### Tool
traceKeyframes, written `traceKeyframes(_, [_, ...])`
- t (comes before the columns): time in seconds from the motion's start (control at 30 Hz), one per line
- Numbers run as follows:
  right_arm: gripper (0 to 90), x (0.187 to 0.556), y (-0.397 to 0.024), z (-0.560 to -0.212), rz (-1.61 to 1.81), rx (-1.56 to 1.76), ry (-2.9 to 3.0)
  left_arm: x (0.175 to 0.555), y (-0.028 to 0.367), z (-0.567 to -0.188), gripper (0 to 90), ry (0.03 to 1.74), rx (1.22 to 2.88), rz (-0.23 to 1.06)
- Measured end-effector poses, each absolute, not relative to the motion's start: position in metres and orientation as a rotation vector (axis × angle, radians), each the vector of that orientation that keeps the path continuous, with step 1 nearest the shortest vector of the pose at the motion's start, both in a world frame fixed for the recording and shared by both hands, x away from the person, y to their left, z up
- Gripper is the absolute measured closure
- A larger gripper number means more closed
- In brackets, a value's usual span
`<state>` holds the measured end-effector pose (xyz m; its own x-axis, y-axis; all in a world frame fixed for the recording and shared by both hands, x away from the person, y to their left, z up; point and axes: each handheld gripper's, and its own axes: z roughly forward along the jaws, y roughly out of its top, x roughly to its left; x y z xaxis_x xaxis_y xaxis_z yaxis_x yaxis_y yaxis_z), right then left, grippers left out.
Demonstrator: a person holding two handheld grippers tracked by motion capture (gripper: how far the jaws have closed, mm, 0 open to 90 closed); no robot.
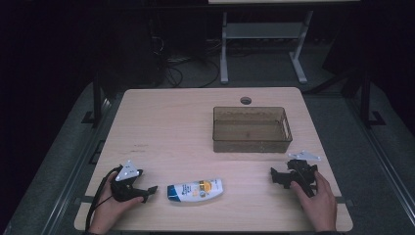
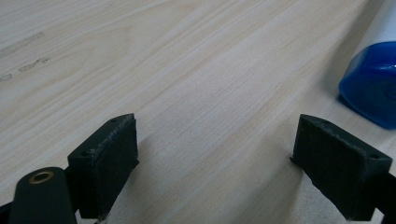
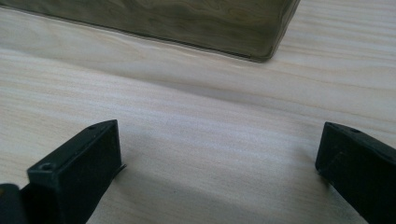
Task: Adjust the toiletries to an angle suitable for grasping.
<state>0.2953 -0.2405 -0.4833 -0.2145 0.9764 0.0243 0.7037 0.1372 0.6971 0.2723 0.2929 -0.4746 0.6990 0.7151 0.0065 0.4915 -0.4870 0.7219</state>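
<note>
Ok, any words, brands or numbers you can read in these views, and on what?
White plastic bottle with a blue cap, lying on the wooden table: blue and orange label print, too small and blurred to read.
Smoky transparent plastic bin: no text.
Nothing else carries text.

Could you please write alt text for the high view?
A white bottle with a blue cap lies on a wooden table between two hand-held tools, left tool and right tool. A tinted bin sits behind.

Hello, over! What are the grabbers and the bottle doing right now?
Left gripper open, empty, just left of the bottle. Right gripper open, empty. Bottle lying flat on table. Brown bin behind; nothing in the way.
</note>
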Motion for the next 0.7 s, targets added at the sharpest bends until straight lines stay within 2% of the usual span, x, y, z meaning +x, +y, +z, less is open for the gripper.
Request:
traceKeyframes(0.43, [0.0, 0.2953, -0.2406, -0.4833, 0.828, 1.609, 1.981, 0.2726, 0.2932, -0.4744, 15.4, 0.927, 2.178, 0.406])
traceKeyframes(0.7, [0.0, 0.2953, -0.2406, -0.4833, 0.828, 1.609, 1.981, 0.2683, 0.2960, -0.4689, 38.0, 0.928, 2.171, 0.412])
